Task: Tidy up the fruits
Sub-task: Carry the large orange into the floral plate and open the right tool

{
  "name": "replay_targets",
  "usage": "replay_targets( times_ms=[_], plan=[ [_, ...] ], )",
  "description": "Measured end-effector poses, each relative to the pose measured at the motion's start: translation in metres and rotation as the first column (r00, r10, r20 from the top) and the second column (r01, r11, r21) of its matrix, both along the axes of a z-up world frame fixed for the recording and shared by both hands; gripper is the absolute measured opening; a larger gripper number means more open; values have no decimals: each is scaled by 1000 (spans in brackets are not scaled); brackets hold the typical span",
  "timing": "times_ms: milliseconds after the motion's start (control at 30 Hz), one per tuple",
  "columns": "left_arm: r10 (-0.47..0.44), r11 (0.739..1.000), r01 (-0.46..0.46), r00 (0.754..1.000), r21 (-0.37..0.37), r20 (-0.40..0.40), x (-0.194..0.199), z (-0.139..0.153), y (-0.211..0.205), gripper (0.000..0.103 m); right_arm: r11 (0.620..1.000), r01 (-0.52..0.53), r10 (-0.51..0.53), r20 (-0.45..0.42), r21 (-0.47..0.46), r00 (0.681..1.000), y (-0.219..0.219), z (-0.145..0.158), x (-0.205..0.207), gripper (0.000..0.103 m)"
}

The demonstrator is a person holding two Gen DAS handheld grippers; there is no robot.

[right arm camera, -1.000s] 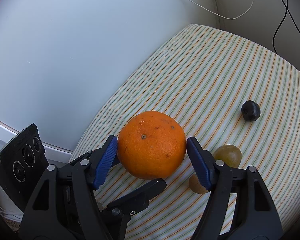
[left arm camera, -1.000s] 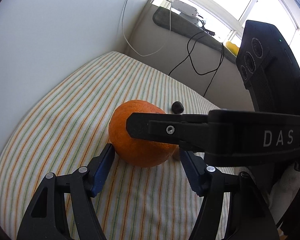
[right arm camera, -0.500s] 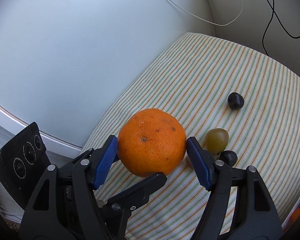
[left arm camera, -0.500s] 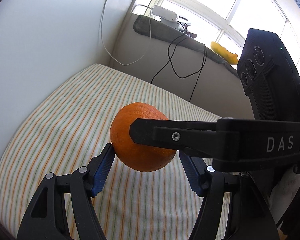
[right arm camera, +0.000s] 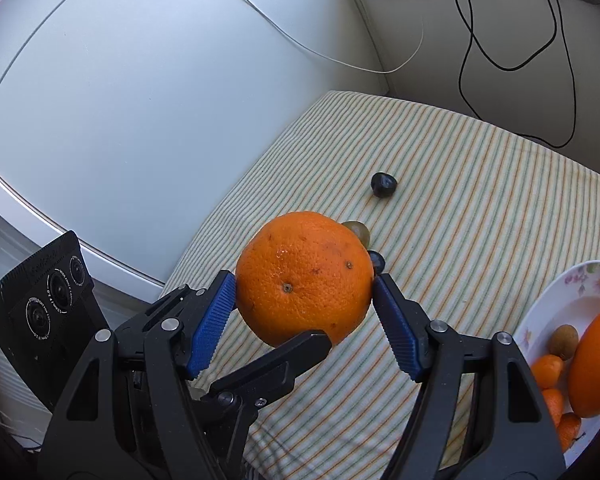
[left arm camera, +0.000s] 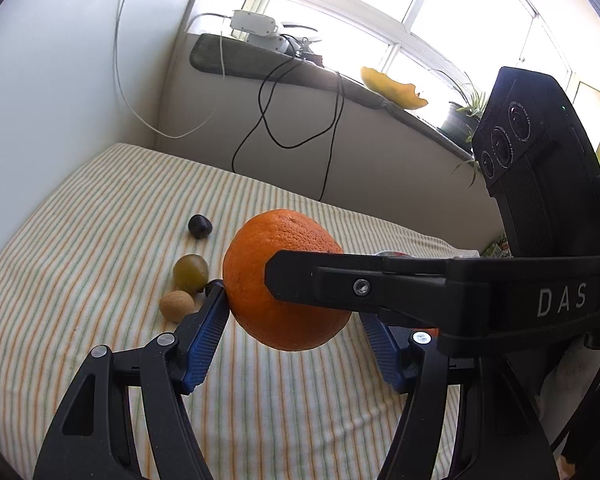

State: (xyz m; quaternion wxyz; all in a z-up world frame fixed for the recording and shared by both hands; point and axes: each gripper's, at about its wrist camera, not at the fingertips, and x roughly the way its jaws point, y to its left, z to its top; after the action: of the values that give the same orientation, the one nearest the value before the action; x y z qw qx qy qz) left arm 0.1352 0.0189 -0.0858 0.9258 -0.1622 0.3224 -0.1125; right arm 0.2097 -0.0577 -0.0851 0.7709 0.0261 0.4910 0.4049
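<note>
Both the left gripper (left arm camera: 296,320) and the right gripper (right arm camera: 304,316), its finger lettered "DAS", are clamped on one orange (right arm camera: 304,280) above the striped cloth (left arm camera: 80,240).

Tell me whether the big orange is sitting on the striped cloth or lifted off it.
Lifted. The big orange hangs clear above the striped cloth, pinched between the right gripper and the left gripper.

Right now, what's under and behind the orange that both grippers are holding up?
Under the orange is bare striped cloth; it hangs clear. Behind it, a green fruit and a small dark one peek out. A tan fruit is hidden in the right view.
</note>
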Motion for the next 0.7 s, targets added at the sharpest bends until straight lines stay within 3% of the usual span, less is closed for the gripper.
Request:
replay_targets(
  times_ms=[700],
  plan=[
    [-184, 983, 184, 983, -2, -3, 22, 3, -90, 66, 984, 173, -172, 26, -38, 985, -120, 22, 0, 74]
  ],
)
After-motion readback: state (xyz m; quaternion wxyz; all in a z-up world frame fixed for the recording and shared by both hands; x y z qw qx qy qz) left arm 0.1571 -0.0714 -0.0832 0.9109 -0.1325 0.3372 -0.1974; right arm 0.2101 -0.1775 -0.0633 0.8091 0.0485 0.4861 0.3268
